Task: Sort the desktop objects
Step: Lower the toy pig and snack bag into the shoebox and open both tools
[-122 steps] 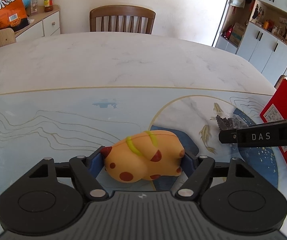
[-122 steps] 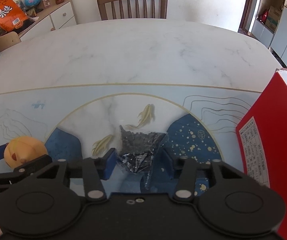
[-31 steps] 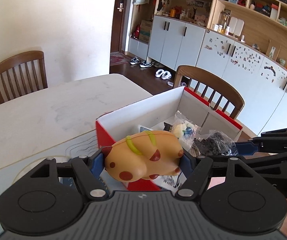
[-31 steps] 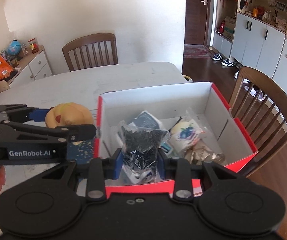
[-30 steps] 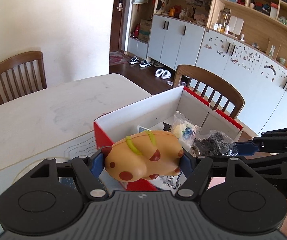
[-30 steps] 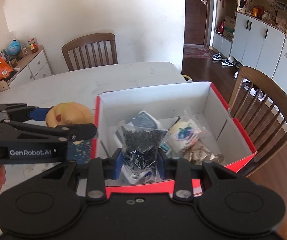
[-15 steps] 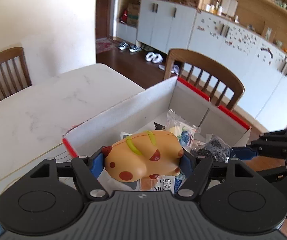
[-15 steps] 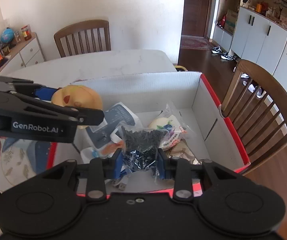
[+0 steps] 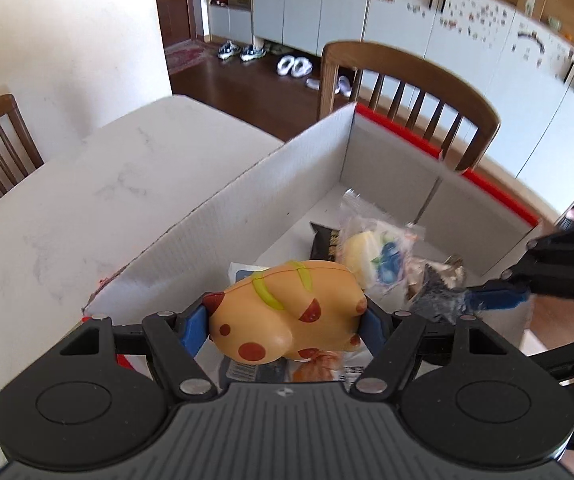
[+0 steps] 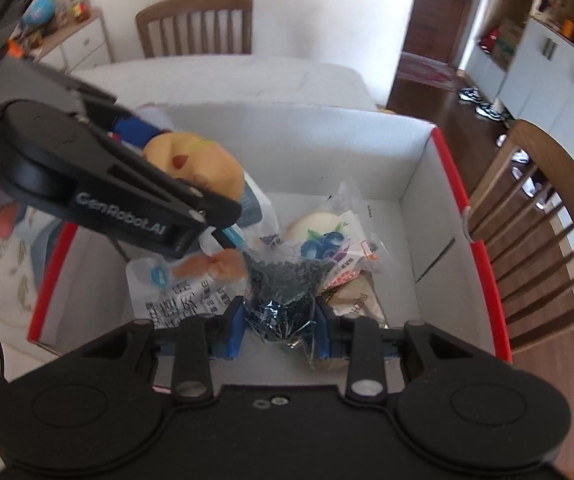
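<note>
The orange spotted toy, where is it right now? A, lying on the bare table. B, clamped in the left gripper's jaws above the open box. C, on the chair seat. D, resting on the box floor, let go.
B: the orange spotted toy sits clamped in the left gripper, over the box.

The toy animal (image 9: 287,312) is orange-yellow with dark red spots and two yellow-green stripes on its back. The left hand-held gripper (image 9: 285,322) is black, and its pads (image 9: 193,326) are bright blue. The right hand-held gripper (image 10: 279,330) is black too, with blue pads (image 10: 234,332). The little bag (image 10: 287,292) between them is clear and full of dark grey-black bits. The box (image 10: 307,148) is white inside and red outside, with a red rim. In it, a clear packet (image 10: 327,240) shows a pale yellow bun and a picture of blue berries. The worktop (image 9: 87,208) is white with faint grey veins. The chair (image 9: 407,92) is brown wood.
</note>
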The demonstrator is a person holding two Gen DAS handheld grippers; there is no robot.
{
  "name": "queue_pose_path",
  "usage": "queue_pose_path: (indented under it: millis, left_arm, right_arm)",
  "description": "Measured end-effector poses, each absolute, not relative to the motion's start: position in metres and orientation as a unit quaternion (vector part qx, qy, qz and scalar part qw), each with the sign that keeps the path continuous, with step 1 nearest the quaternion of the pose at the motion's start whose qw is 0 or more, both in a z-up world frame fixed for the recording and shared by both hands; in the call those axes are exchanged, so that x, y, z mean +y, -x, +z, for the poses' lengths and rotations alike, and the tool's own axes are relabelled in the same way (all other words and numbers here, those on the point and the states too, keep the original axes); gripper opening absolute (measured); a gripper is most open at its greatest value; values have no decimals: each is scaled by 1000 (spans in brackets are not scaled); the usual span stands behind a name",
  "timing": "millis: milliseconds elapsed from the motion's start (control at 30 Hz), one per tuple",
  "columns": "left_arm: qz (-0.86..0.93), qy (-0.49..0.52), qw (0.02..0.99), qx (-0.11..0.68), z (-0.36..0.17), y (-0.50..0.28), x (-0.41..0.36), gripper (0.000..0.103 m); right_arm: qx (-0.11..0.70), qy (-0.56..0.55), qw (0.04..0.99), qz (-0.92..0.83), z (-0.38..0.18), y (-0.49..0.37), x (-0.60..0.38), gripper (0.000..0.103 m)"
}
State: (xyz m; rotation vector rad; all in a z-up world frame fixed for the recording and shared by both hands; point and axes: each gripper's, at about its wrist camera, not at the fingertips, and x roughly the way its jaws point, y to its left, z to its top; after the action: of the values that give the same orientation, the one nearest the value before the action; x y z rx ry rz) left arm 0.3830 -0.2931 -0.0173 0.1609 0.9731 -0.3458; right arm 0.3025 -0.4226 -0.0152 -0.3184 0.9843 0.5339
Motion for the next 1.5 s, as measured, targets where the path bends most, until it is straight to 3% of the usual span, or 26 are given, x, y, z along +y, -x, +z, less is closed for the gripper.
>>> queue_pose_path:
  millis: [733,900,1033,1500]
  left_arm:
    - [-154,-118,842,503,-50,-405,-298,73]
    - [-155,-121,837,511,-55,-409,-299,74]
    - [-156,-130,833,515,-58,-409,-301,75]
    - [-162,-126,834,512,-55,-399,-301,80]
  right_arm:
    - [526,153,782,298,-48,-326,-416,35]
    - [524,154,784,297,-46,-327,-416,42]
    - [517,157,786,301,-40,-323,-417,65]
    - [492,163,799,305,-23,-314,-426,69]
